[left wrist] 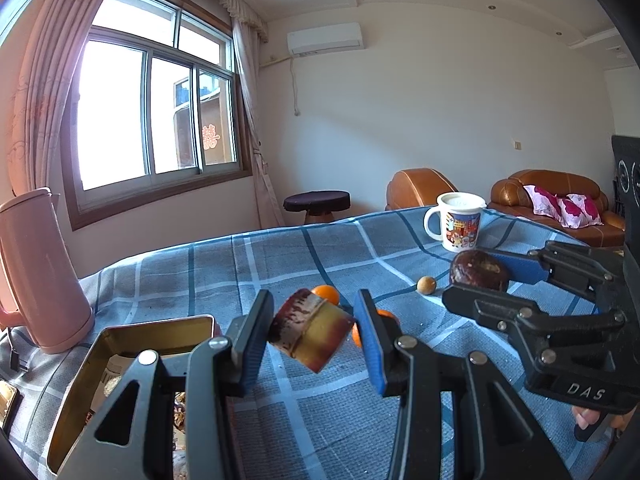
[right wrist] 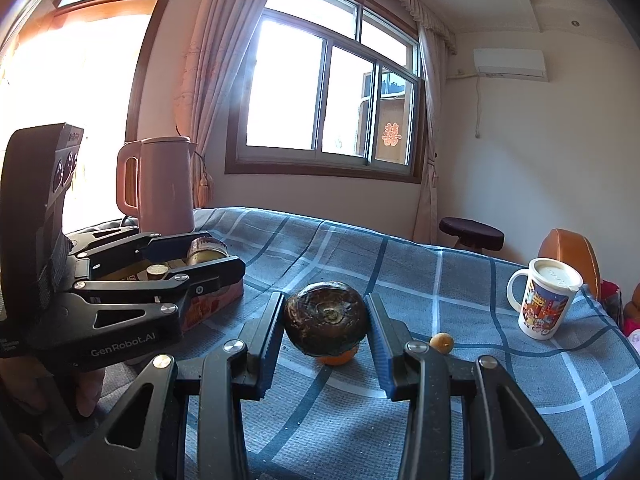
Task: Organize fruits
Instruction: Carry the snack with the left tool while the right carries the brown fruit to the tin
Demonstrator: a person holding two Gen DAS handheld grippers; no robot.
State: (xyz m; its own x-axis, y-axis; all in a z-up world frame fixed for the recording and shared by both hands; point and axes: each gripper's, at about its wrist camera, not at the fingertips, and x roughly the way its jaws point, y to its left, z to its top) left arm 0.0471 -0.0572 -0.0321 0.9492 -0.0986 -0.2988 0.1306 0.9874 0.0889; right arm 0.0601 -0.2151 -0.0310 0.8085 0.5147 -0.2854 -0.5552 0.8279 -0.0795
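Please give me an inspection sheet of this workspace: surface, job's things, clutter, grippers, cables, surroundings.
Surface: blue checked cloth over the table.
Job's things: cut brown-yellow piece and dark round fruit held; oranges and a small tan ball on the cloth; open tin box at left.
Clutter: pink kettle, printed mug.
Grippers: left gripper shut on the cut piece; right gripper shut on the dark fruit.
Cables: black lead near the kettle.
Surroundings: window, curtains, air conditioner, leather sofa, stool.
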